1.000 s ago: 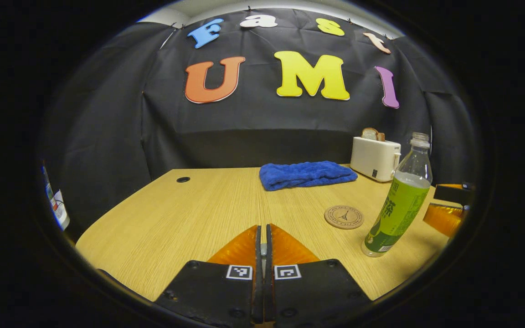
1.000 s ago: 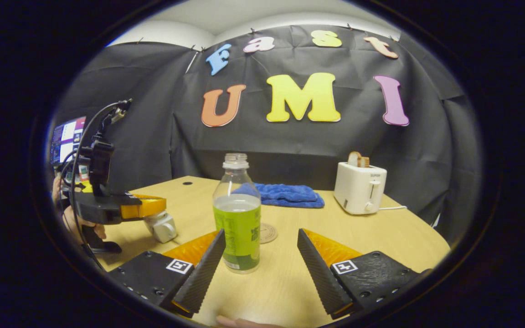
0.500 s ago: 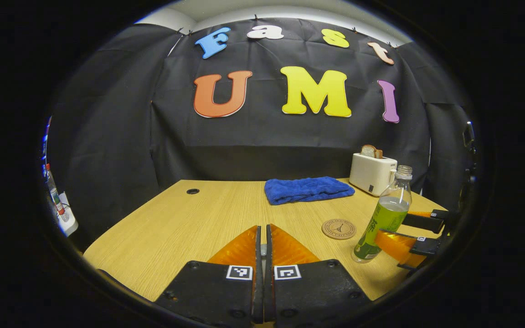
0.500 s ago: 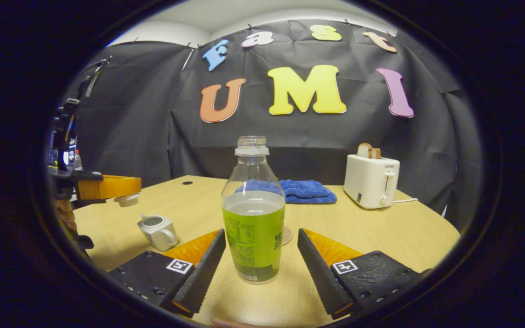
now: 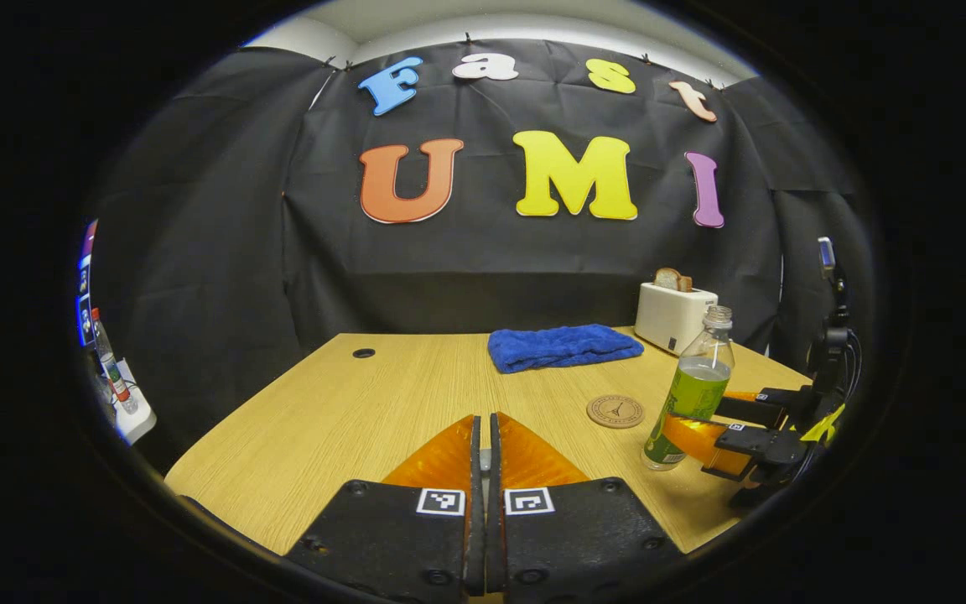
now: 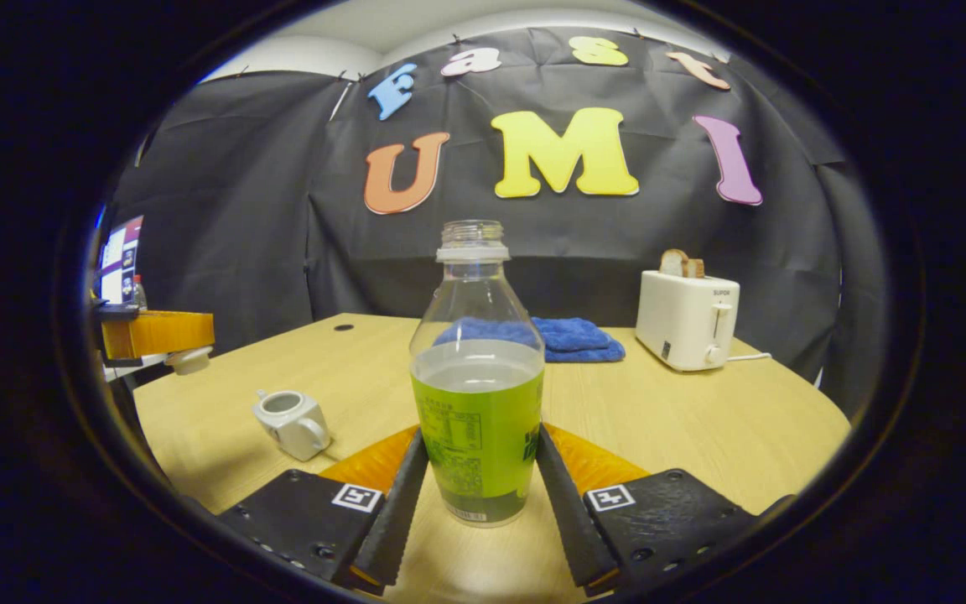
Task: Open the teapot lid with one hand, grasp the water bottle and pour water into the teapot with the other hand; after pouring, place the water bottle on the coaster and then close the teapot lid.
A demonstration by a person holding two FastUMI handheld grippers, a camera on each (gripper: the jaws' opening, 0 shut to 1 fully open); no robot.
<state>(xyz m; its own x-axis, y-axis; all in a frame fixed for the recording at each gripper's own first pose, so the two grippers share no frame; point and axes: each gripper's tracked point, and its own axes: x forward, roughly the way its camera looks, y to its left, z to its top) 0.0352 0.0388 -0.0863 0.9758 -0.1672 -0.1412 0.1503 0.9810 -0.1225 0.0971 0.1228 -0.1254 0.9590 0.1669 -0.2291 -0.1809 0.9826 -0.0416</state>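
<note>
In the right gripper view we saw the right gripper (image 6: pixel 476 495) with both fingers (image 6: pixel 403 503) pressed against the lower sides of the water bottle (image 6: pixel 476 394), clamped on it. The bottle stood upright on the table (image 6: pixel 701 428), uncapped and partly filled, with a green label around its lower half.

In the left gripper view we saw the left gripper (image 5: pixel 484 436) with its fingers drawn together. From that view we could not tell what sat between them. The right gripper view showed this gripper (image 6: pixel 156 333) raised at the far left, with the lid (image 6: pixel 188 360) pinched at its tip, above the table edge.

The teapot (image 6: pixel 290 424) stood open on the table, left of the bottle and well apart from it.

In the left gripper view we located the coaster (image 5: pixel 615 411) flat on the table, just beside the bottle (image 5: pixel 691 398) on its left. Farther back lay a blue towel (image 5: pixel 563 346), and to its right stood a white toaster (image 5: pixel 674 315) holding bread.
</note>
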